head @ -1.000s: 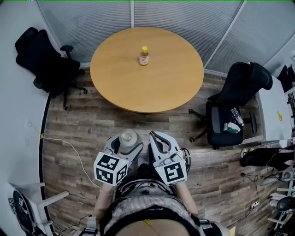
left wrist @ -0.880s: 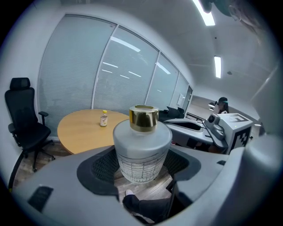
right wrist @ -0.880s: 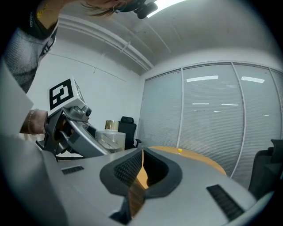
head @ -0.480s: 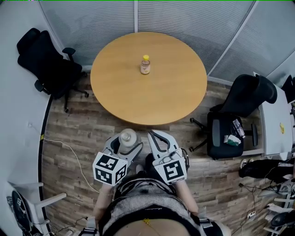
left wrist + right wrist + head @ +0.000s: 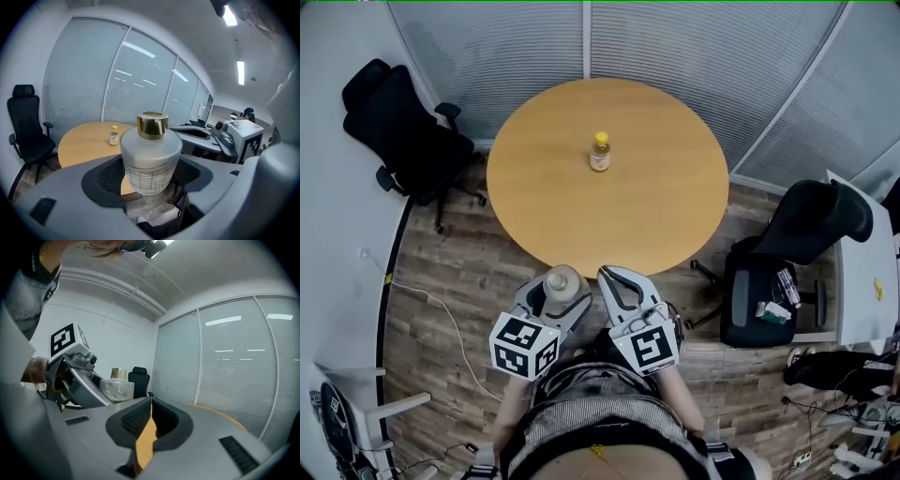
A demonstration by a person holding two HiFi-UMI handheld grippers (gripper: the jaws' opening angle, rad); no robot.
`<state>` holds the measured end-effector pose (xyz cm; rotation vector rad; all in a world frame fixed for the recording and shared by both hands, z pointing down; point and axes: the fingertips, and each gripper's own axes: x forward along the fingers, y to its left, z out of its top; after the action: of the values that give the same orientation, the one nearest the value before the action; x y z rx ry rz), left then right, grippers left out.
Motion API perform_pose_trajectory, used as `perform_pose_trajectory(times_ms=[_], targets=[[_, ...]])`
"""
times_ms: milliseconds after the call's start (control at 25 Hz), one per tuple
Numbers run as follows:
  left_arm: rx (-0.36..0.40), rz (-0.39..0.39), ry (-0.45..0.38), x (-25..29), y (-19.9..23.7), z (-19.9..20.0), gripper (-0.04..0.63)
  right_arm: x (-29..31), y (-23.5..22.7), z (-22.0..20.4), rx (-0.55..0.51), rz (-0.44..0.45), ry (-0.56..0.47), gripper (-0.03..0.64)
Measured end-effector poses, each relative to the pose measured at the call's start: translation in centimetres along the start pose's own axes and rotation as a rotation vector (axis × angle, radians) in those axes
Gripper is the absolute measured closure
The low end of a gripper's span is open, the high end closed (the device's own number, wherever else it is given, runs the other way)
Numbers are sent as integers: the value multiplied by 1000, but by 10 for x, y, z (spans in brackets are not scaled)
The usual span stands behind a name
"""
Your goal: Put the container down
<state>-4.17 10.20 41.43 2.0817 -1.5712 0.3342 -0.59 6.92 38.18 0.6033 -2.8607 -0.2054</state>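
Left gripper (image 5: 560,292): clamped around the frosted glass container (image 5: 150,159), gold-capped and upright.
Container location: over the wood floor (image 5: 469,281), short of the round table (image 5: 675,187).
Right gripper (image 5: 150,401): jaws pressed together, nothing between.

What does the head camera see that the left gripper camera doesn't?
Only the head view shows the whole round table, the black chair on the right and the person's own body. Only the left gripper view shows the ceiling lights and the grid lines on the container. Both show the container held in the left gripper and the small yellow-capped bottle standing on the table.
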Motion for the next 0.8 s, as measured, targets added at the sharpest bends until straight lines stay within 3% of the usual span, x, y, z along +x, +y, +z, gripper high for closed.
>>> perform_pose_trajectory(times_ms=[400,800], targets=[[-14,32,-4,30,4,18,262,11,-32,-6,34,25,-13,595],[-23,69,-23,57,0,29,262,10,-63,-14,-2,52,-22,595]])
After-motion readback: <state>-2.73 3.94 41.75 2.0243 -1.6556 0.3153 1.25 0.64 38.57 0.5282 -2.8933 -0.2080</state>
